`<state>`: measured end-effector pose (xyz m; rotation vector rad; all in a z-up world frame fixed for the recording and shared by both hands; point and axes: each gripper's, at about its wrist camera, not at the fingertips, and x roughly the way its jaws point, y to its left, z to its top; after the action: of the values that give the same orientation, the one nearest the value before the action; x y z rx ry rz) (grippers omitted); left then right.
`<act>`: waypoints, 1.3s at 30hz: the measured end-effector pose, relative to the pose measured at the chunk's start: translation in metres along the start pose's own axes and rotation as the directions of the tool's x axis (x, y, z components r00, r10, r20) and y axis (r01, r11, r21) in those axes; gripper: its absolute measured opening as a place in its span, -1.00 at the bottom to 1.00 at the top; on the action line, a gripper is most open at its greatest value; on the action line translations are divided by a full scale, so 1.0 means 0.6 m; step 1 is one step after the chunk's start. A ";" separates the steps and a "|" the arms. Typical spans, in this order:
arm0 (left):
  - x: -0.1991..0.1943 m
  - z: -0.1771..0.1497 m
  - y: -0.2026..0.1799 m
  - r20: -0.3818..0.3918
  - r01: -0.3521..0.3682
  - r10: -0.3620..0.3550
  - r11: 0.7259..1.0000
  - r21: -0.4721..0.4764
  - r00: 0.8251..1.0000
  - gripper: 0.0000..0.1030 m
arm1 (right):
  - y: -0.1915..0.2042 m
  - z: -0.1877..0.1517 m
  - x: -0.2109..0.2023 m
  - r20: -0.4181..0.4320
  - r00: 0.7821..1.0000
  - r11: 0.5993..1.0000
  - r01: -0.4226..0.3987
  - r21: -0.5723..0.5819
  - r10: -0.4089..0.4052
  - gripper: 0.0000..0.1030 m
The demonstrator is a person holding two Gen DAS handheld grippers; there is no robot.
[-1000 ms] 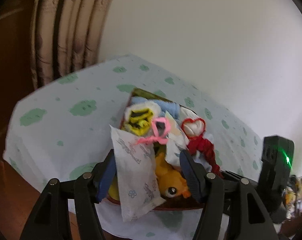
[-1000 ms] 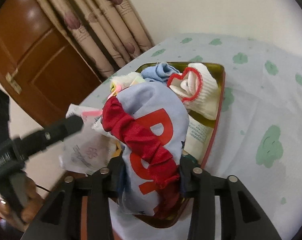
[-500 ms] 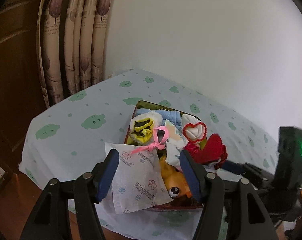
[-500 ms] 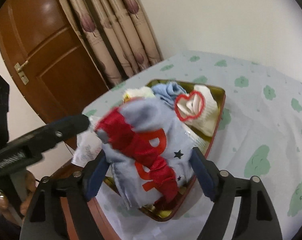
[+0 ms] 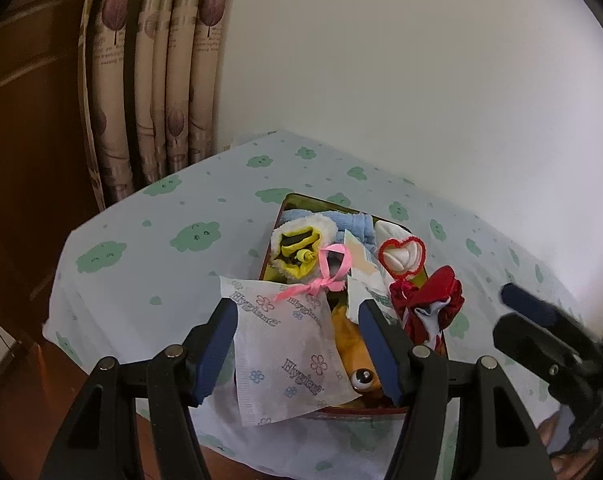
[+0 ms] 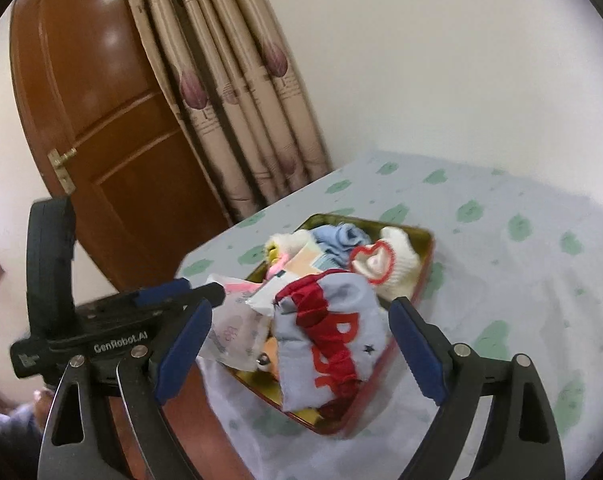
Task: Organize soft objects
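Note:
A red-rimmed tin tray (image 5: 301, 197) (image 6: 426, 254) sits near the table's front edge, packed with soft things. It holds a yellow-black fuzzy sock (image 5: 297, 246), a pink ribbon (image 5: 329, 276), a white sock with a red heart outline (image 5: 401, 252) (image 6: 381, 260), an orange plush (image 5: 353, 356) and a white tissue packet (image 5: 285, 344). A pale blue cloth with red letters (image 6: 341, 340), wrapped in a red scrunchie (image 5: 433, 300), lies at the tray's near end. My right gripper (image 6: 301, 348) hangs above that cloth, its jaws opening and free of it. My left gripper (image 5: 297, 344) stays open over the packet.
The table wears a pale cloth with green cloud prints (image 5: 189, 236) and drops off just in front of the tray. A beige curtain (image 6: 237, 92) and a brown door (image 6: 101, 128) stand to the left. A white wall closes the far side.
My right gripper let go of the blue cloth and scrunchie, spread its jaws and rose back from the tray. The bundle now rests in the tray. My left gripper kept its spread.

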<state>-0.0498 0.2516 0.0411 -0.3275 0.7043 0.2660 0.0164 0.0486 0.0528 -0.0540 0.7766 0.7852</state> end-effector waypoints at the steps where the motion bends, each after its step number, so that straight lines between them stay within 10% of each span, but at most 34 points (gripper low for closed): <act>1: -0.004 -0.001 -0.004 0.012 -0.004 0.004 1.000 0.012 1.000 0.25 | 0.006 -0.003 -0.007 0.014 0.999 0.999 0.049 -0.016 -0.049 0.72; 8: -0.042 -0.014 -0.034 0.105 -0.109 0.098 0.988 0.110 0.990 0.25 | 0.059 -0.038 -0.034 0.111 0.946 0.947 0.314 -0.068 -0.305 0.97; 21: -0.091 -0.034 -0.014 0.150 -0.111 0.096 0.989 0.099 0.984 0.25 | 0.106 -0.054 -0.063 0.170 0.897 0.903 0.424 -0.068 -0.408 0.99; 39: -0.108 -0.052 -0.019 0.196 -0.152 0.123 0.979 0.138 0.973 0.25 | 0.162 -0.079 -0.098 0.332 0.766 0.801 0.597 -0.046 -0.551 0.99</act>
<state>-0.1116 0.2207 0.0644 -0.1053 0.5586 0.3681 -0.1022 0.0671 0.0791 -0.2901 0.3635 0.2427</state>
